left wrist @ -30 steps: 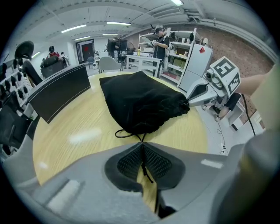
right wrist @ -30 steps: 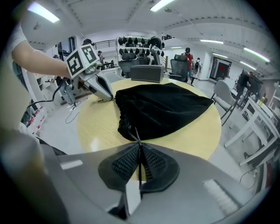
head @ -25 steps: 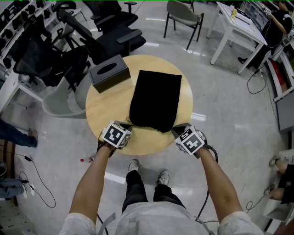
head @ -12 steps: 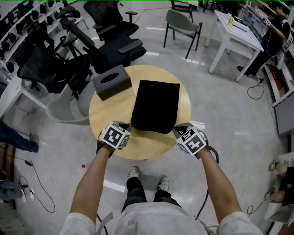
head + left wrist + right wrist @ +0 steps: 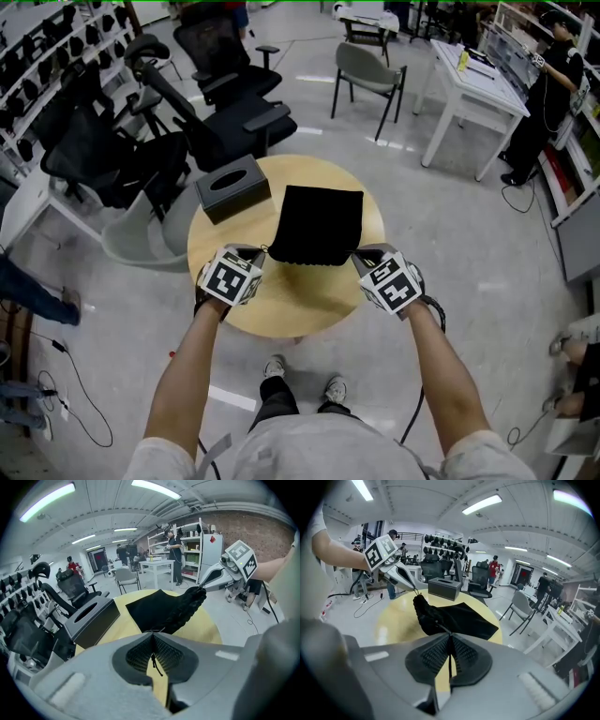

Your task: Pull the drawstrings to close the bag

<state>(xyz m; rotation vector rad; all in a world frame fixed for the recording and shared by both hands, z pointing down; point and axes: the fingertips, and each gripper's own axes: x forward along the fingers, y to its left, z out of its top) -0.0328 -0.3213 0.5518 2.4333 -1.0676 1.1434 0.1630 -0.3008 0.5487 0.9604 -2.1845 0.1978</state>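
A black drawstring bag [image 5: 319,225] lies on the round wooden table [image 5: 281,314], with its gathered mouth toward me and raised. My left gripper [image 5: 262,252] is at the mouth's left corner, shut on a thin black drawstring [image 5: 153,662] that runs between its pads. At the right corner my right gripper [image 5: 357,256] is shut on the other drawstring [image 5: 449,660]. In the left gripper view the bunched mouth [image 5: 187,606] stretches from my left gripper [image 5: 152,635] across to the right gripper [image 5: 202,588]. The right gripper view shows the bunched bag [image 5: 429,613] just beyond my right gripper [image 5: 450,636].
A dark tissue box [image 5: 232,187] stands on the table's far left. Black office chairs [image 5: 225,103] and a grey chair [image 5: 370,70] stand beyond the table. A white desk [image 5: 473,89] is at the back right. Cables lie on the floor [image 5: 56,375] at left.
Both grippers have risen with the drawstrings. The bag's near edge has lifted off the table and looks more bunched and narrower.
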